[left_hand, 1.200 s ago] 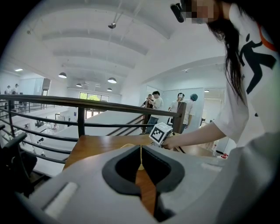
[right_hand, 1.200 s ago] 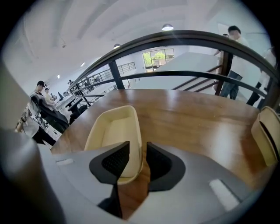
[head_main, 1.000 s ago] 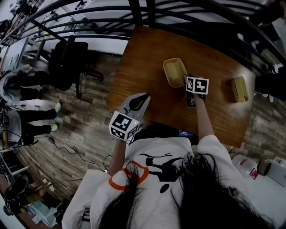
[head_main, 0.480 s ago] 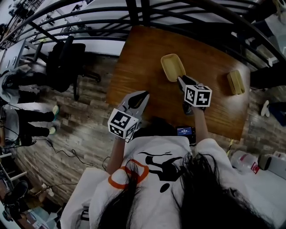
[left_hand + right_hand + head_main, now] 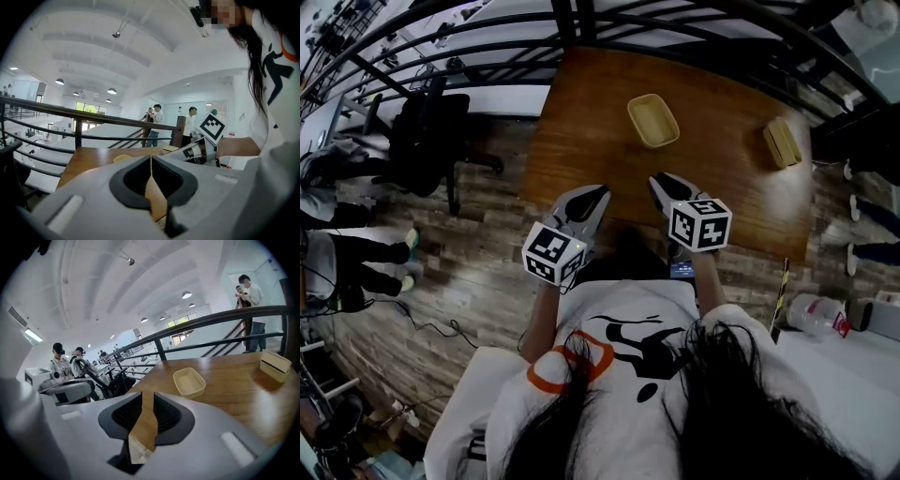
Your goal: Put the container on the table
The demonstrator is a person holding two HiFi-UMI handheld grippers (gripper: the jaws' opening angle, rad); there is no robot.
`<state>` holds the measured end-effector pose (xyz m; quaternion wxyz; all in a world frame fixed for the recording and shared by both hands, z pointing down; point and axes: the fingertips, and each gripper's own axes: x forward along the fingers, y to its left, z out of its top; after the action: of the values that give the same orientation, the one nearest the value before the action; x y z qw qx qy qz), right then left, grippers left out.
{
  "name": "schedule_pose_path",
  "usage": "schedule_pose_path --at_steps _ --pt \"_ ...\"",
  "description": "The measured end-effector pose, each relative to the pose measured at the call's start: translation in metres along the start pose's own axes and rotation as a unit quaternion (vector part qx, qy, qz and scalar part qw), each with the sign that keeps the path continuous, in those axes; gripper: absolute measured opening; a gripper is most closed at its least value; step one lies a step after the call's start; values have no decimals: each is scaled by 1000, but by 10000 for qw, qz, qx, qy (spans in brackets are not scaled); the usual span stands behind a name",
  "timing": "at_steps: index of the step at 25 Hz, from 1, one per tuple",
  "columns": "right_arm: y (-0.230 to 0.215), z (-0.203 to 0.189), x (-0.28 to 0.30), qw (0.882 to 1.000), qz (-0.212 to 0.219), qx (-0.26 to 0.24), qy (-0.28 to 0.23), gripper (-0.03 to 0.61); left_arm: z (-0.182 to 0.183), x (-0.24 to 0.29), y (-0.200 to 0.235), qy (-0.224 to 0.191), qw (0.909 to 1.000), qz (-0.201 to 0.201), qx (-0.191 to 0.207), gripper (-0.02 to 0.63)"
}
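Right gripper (image 5: 659, 181): jaws a little apart with nothing between them; only wood shows through the gap. It hangs over the near edge of the tabletop.
Left gripper (image 5: 595, 194): jaws closed tip to tip and empty, beside the right gripper at the same near edge.
Container (image 5: 653, 120): it sits upright on the tabletop, mouth up, and neither gripper touches it.
Bearing: the container lies straight ahead of the right gripper, beyond its tips and clearly apart. Its long axis runs roughly away from the person, a little askew. The right gripper is the nearer of the two.
Shape and material: a shallow pale-yellow tray (image 5: 189, 382) with rounded corners and a raised rim. It looks matte and thin-walled and is empty inside.
Tabletop (image 5: 591, 122): brown wood with a smooth sheen and visible grain, bordered by a dark railing on the far side.
Second box (image 5: 781, 142): similar in colour, well apart to the right near the tabletop's edge.
Judgement: the placing looks done, so a regrasp seems unnecessary.
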<state>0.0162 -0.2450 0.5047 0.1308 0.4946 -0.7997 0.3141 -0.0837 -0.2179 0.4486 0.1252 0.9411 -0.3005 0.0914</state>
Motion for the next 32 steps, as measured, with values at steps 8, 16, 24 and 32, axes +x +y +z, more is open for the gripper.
schedule_pose_path --at_steps 8,16,24,32 --pt "48 -43 -42 10000 68 -9 -8 97 -15 -24 -47 -44 9994 -351 -45 2" --pt "64 -69 -72 10000 -11 75 -33 94 -31 -37 -77 42 9982 -588 -97 2" --pt "58 -72 -87 9999 -11 56 -90 94 -25 -39 -94 -11 9984 -565 -34 2" --pt "51 -84 -117 9998 169 -3 -76 92 -24 -37 -124 -30 9995 -308 -32 2"
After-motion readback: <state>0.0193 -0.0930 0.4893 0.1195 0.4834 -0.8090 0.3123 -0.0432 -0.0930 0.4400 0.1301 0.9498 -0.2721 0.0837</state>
